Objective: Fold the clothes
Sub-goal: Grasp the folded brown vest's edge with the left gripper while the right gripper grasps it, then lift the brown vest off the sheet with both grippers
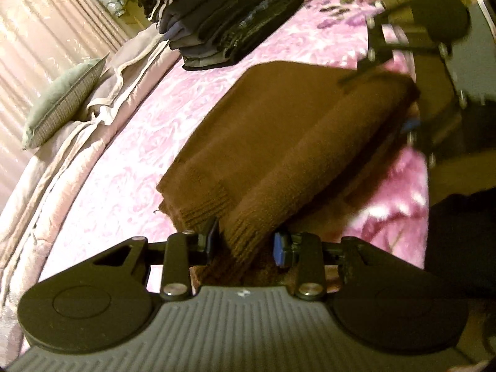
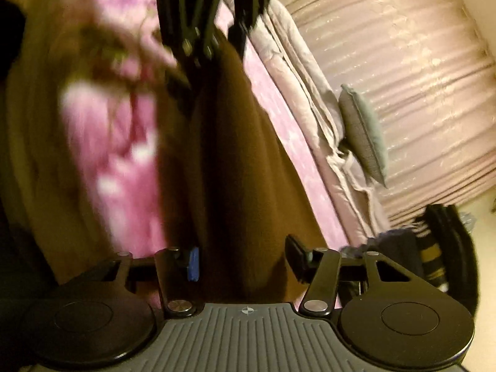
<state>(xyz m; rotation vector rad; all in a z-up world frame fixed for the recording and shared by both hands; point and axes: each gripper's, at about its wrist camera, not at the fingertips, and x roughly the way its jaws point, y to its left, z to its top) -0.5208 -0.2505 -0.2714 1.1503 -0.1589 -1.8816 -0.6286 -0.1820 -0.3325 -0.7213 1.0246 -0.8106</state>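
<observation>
Your left hand-held gripper [image 1: 246, 243] pinches the ribbed hem of the brown knitted sweater [image 1: 288, 130] to carry the fold; right hand-held gripper [image 2: 241, 263] straddles cloth, grip unclear.

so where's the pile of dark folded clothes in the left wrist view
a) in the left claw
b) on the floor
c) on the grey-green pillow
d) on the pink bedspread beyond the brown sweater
d: the pile of dark folded clothes sits on the pink bedspread beyond the brown sweater, apart from the pillow.
</observation>
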